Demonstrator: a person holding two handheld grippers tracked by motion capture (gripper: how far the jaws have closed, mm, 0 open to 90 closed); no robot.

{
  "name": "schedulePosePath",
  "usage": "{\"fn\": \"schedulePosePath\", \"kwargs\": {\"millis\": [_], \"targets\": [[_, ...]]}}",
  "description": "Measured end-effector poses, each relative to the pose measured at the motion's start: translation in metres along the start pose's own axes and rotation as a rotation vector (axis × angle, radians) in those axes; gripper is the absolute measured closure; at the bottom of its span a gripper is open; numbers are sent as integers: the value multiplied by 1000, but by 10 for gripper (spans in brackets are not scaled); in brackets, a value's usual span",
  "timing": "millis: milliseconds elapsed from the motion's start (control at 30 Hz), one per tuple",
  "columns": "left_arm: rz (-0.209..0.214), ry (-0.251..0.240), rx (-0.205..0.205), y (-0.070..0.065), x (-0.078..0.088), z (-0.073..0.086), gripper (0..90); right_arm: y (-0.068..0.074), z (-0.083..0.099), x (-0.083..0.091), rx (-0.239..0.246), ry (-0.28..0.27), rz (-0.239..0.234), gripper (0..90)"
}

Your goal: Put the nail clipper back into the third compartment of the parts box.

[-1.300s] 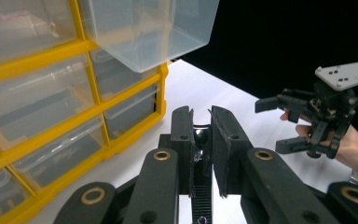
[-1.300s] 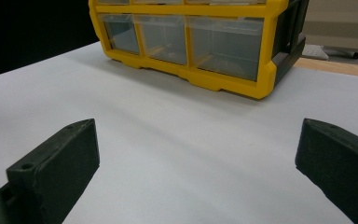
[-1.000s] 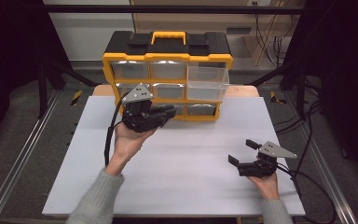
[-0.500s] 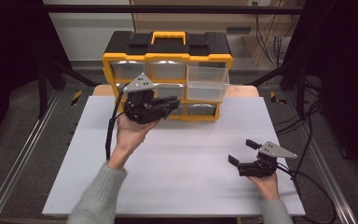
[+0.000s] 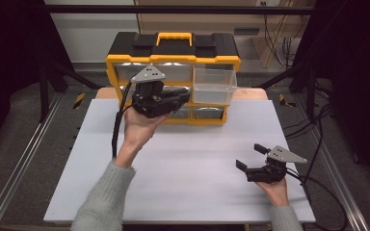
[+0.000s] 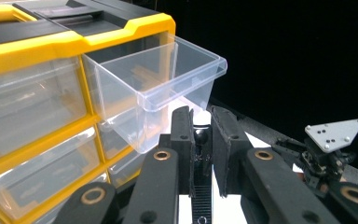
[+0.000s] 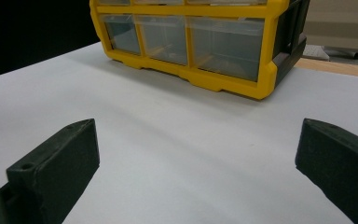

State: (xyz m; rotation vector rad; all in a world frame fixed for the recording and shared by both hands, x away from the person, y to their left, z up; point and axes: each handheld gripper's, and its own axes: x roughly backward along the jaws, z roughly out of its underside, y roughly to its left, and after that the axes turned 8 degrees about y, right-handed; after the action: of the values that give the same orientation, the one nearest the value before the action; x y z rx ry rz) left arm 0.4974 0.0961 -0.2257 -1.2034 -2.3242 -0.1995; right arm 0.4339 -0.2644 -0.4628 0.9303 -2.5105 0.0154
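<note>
I held the left gripper [image 5: 185, 96] raised in front of the organizer [image 5: 173, 50], jaws clenched with only a narrow slit between them and nothing in it. In the left gripper view the pulled-out drawer [image 6: 168, 74] sat just up and to the left of the jaw tips: top row, right-hand slot, sticking out and tilted slightly down, and it looked empty. The other drawers appeared seated flush.

The right gripper [image 5: 250, 155] rested on the white board [image 5: 188, 163], well apart from the organizer, jaws spread wide and holding nothing.

Judged step: push that drawer home. Notes for doing it well: meet the drawer's front face squarely with the closed tips, low and centred, and press straight along the slide. An off-centre push would likely cock it in the slot. The organizer seemed light enough to skid back, so go slowly, or brace it with the right gripper.
</note>
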Motion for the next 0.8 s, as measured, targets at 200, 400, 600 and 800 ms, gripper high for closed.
{"fn": "schedulePosePath", "kwargs": {"millis": [200, 400, 600, 800], "targets": [[-8, -2, -7, 0, -2, -10, 791, 0, 0, 0, -1, -1, -1, 4], [-14, 1, -13, 0, -7, -18, 791, 0, 0, 0, -5, 1, -7, 4], [-25, 8, -13, 3, -12, -27, 791, 0, 0, 0, -4, -1, -8, 4], [-33, 12, -11, 6, -18, -35, 791, 0, 0, -1, -3, 1, -8, 4]]}}
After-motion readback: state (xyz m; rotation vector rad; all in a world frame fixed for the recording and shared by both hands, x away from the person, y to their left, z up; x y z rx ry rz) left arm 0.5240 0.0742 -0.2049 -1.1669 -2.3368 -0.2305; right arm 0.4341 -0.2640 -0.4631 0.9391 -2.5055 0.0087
